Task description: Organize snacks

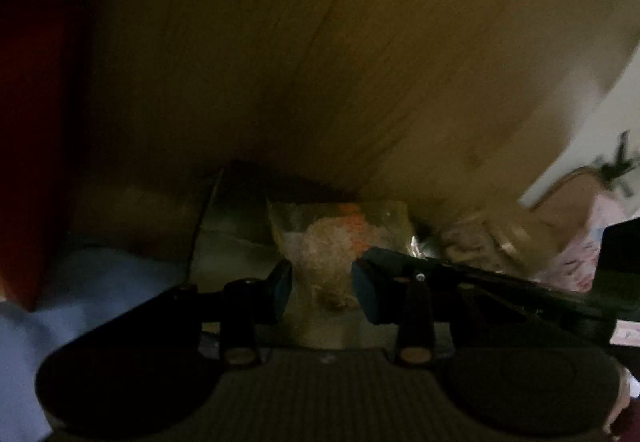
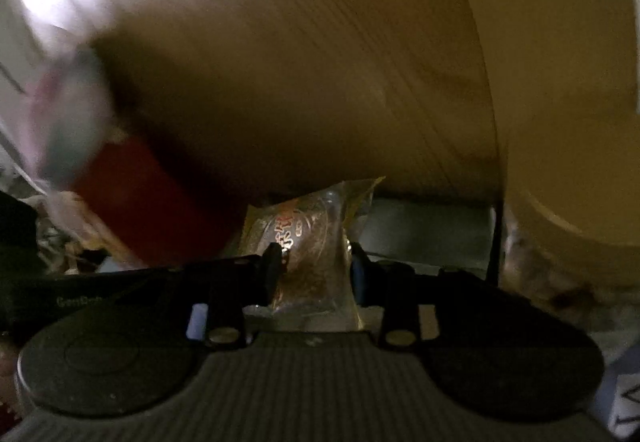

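Note:
In the left wrist view, a clear snack packet [image 1: 332, 238] with a pale and orange filling sits between the blue pads [image 1: 282, 288]. My left gripper [image 1: 322, 282] is shut on its lower part. In the right wrist view, a shiny gold-tinted packet [image 2: 308, 226] with red lettering stands between the dark pads [image 2: 272, 270]. My right gripper [image 2: 314, 274] is shut on it. Both packets are held above a dim grey box [image 2: 424, 230] in front of a wooden panel [image 1: 320, 42]. Both views are dark and motion-blurred.
A red box [image 2: 152, 202] stands to the left, and blue cloth [image 1: 100, 282] lies below it. Pink patterned packets [image 1: 568, 254] are heaped at the right beside a white wall [image 1: 580, 146]. A black gripper body [image 1: 500, 286] crosses close on the right.

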Demonstrator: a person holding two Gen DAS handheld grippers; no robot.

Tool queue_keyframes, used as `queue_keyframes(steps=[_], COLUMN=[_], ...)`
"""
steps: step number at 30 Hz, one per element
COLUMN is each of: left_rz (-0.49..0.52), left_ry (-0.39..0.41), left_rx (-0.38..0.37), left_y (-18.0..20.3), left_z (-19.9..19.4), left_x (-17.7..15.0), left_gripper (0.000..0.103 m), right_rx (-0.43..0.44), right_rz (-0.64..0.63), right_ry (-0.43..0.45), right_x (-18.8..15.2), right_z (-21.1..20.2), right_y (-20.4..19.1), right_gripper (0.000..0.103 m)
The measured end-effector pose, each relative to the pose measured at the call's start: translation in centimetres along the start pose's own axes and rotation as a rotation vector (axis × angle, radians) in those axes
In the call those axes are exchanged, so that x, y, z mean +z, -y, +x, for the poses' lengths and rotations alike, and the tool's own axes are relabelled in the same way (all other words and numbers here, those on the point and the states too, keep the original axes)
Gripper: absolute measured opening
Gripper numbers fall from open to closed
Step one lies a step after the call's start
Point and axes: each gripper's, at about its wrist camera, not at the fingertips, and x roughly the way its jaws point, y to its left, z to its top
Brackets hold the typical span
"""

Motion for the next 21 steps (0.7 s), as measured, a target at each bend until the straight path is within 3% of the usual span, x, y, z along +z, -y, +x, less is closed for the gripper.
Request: queue_keyframes(steps=[3, 6, 10, 12, 13, 16, 18, 21], left_rz=[0.058, 0.146, 0.164, 0.183, 0.179, 0.127, 0.094, 0.099], left_ry=[0.022, 0.041, 0.104, 0.127, 0.124, 0.057, 0.029, 0.028], left_rx=[-0.002, 0.057, -0.029, -0.032, -0.022, 0.019, 0.031, 0.039], left_y=[0.2, 0.6, 0.4, -0.3, -0.7, -2.4, -3.7, -4.9], left_z=[0.0, -1.0, -5.5, -7.8, -8.7, -10.2, -11.0, -12.1], left_x=[-0.1, -1.2, -2.8, -3.5, -3.9, -5.4, -6.5, -8.2], left_gripper=[0.037, 0.038, 0.039, 0.041, 0.041, 0.041, 0.041, 0.042], right_rx=[-0.035, -0.060, 0.010, 0.058, 0.084, 0.124, 0.125, 0.078], right_rz=[-0.047, -0.157, -0.234, -0.268, -0.281, -0.292, -0.302, -0.435], right_ry=[0.012, 0.096, 0.182, 0.153, 0.111, -0.042, -0.106, -0.123], right_x=[0.0, 0.0, -1.4, -2.4, -2.4, -3.4, -4.2, -5.2], right_z=[0.9, -0.9, -5.6, -7.5, -6.5, -4.8, -3.0, -1.5], right_y=[0.2, -0.8, -2.1, -3.0, -3.3, -3.9, -4.8, -6.6], right_gripper=[0.040, 0.041, 0.042, 0.046, 0.046, 0.046, 0.046, 0.046])
